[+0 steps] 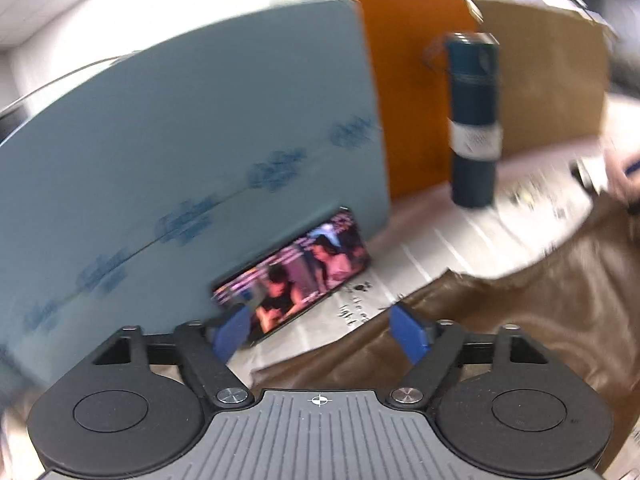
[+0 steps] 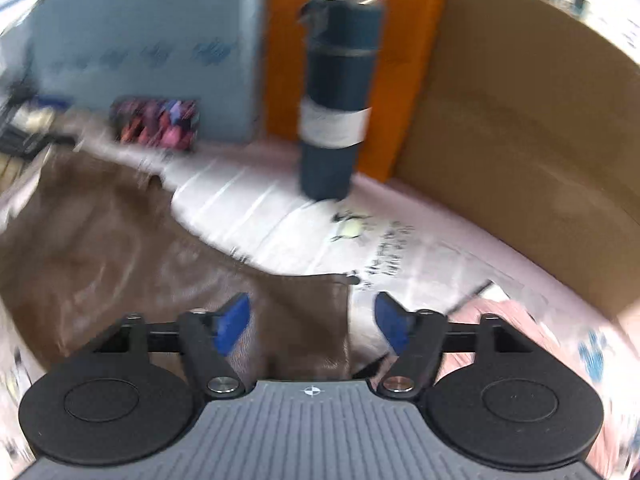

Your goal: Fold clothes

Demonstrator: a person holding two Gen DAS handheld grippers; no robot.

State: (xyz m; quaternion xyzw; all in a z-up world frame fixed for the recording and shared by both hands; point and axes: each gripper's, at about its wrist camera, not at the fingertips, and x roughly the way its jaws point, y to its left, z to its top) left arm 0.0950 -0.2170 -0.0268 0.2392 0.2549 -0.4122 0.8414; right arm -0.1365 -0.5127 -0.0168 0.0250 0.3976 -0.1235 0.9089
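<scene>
Both views blurred. Left tongs (image 1: 320, 330) stand wide apart, blue pads clear of everything; nothing between them. Beneath them the near edge of a brown garment (image 1: 500, 320) lies spread over a printed cloth (image 1: 436, 240) that covers the tabletop.

Right tongs (image 2: 312, 326) also spread wide, gripping nothing. A squared corner of the brown garment (image 2: 120, 248) lies flat under them, its edge running between the two pads; pads not pressing on it as far as the view shows.

Garment takes up the near part of the tabletop and reaches toward the left side. A dark blue bottle (image 2: 338, 104) with a white band stands upright on the printed cloth toward the far edge, apart from the garment. A phone (image 1: 296, 272) with a lit screen leans on a pale blue box (image 1: 180, 140) at the far left. An orange panel (image 2: 400, 60) and a cardboard box (image 2: 520, 120) stand along the far edge. Pink cloth (image 2: 512, 328) at the near right, beside the right tongs.
</scene>
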